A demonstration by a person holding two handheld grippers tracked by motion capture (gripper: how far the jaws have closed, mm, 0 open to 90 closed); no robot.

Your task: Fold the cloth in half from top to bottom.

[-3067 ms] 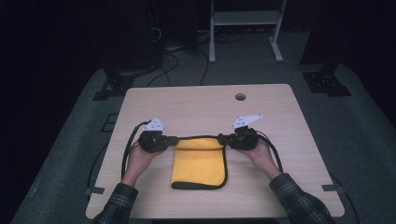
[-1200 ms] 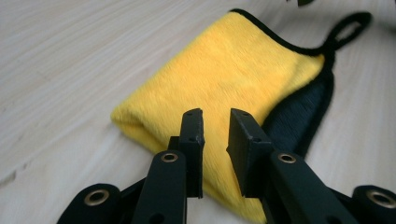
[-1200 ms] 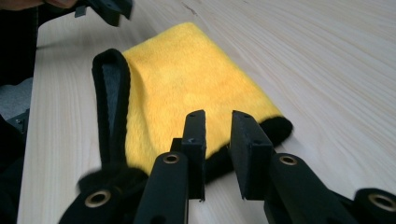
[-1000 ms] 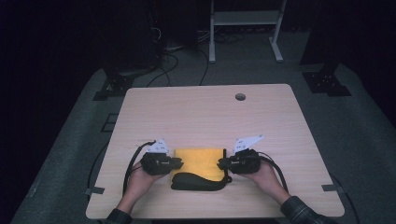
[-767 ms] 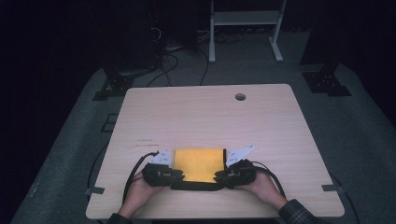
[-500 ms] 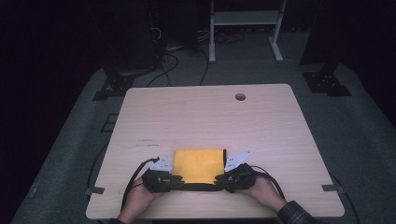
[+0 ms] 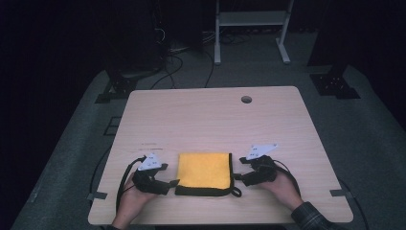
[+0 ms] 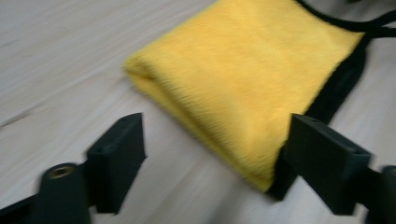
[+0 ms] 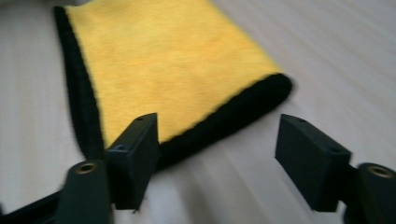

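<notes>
In the high view, light falls from above on the pale wooden table [image 7: 210,120], while the surrounding floor sinks into near-black from 9 through 12 to 3 o'clock. Both gripper views are bright, soft and motion-blurred; the folded yellow microfibre cloth [image 8: 247,70] smears at 6 o'clock.

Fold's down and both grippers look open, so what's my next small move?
Probably draw both grippers back from the cloth. It lies folded flat, and the left gripper and right gripper, jaws just opened, hold nothing, so the fold seems done.
</notes>
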